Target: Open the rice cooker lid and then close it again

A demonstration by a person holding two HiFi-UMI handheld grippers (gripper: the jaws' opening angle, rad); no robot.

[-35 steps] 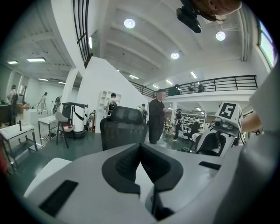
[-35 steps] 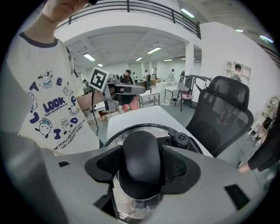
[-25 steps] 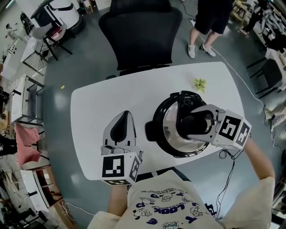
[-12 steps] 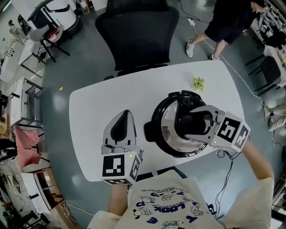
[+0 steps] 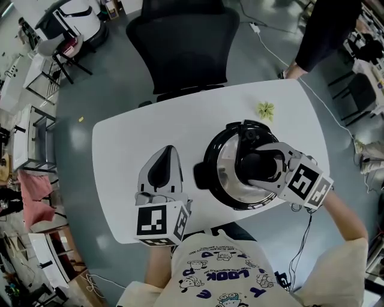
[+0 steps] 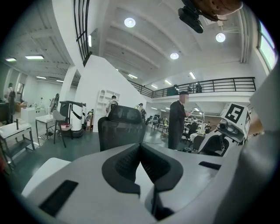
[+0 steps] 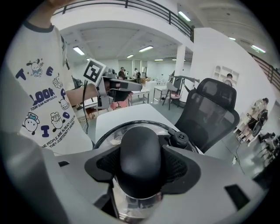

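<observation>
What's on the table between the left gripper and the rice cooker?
Nothing. The head view shows only a strip of bare white table between the left gripper and the rice cooker.

Cooker (image 5: 222,175) on table (image 5: 129,141) (chair (image 5: 183,45) behind)

A black mesh office chair (image 5: 183,42) stands against the far edge of a white table (image 5: 120,150), straight ahead of the left gripper (image 5: 166,157) and ahead-left of the right gripper (image 5: 252,165). A small crumpled green scrap (image 5: 266,110) lies on the tabletop just beyond the right gripper, well apart from the left one. Farther out past the right gripper, a person in dark clothes (image 5: 321,36) is partly in frame on the grey floor (image 5: 90,90). Well off to the left gripper's outer side a red cloth (image 5: 36,189) lies draped, with a white machine (image 5: 84,15) far beyond it
</observation>
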